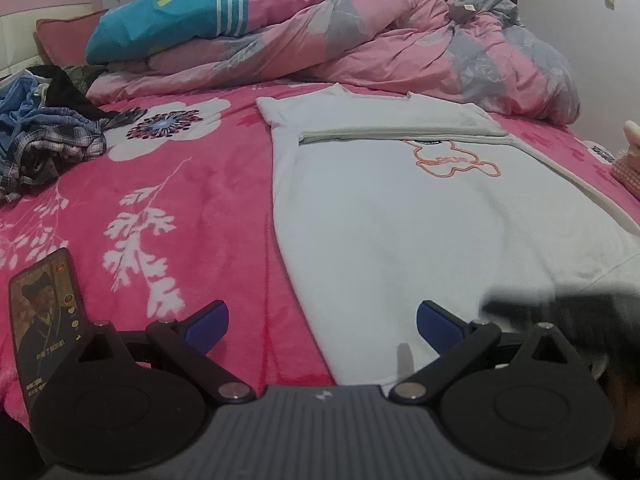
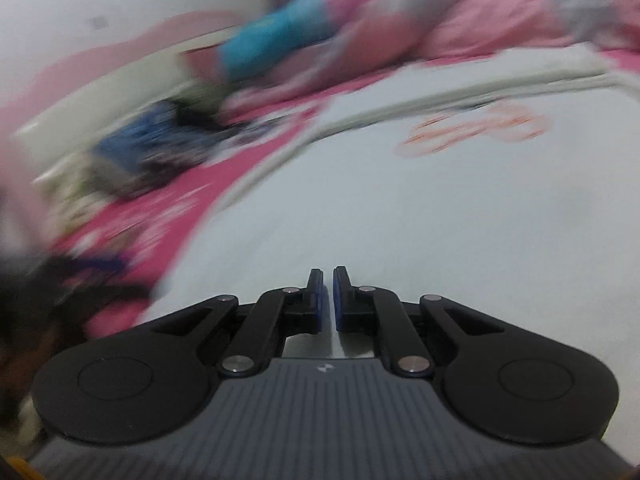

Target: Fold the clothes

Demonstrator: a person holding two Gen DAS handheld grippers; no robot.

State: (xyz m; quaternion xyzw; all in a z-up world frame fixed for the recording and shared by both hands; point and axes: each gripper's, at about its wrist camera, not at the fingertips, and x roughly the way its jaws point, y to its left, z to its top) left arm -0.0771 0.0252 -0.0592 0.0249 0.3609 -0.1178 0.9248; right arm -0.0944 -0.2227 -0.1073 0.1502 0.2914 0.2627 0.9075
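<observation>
The pale mint-white cotton T-shirt with an orange outline print [image 1: 380,200] lies flat on the bed with the pink floral fleece blanket [image 1: 160,184], filling the centre and right of the left wrist view, its sleeves already folded in.

The left gripper [image 1: 322,326] hovers over the hem at the lower centre, its blue-padded fingers [image 1: 210,322] spread wide and holding nothing. The right gripper [image 2: 328,300] has its fingers pressed together; whether any cloth is pinched between them I cannot tell.

Risks, as I judge them: the right wrist view is heavily blurred, so a fast move could drag the shirt and undo the sleeve folds. A one-sided lift could skew the fold.

Count: one shirt, one heap of unfolded plaid and blue clothes [image 1: 44,132] at the left, one black smartphone with a lit screen [image 1: 44,320] at the lower left, one rumpled pink-and-grey quilt [image 1: 360,40] across the top.
</observation>
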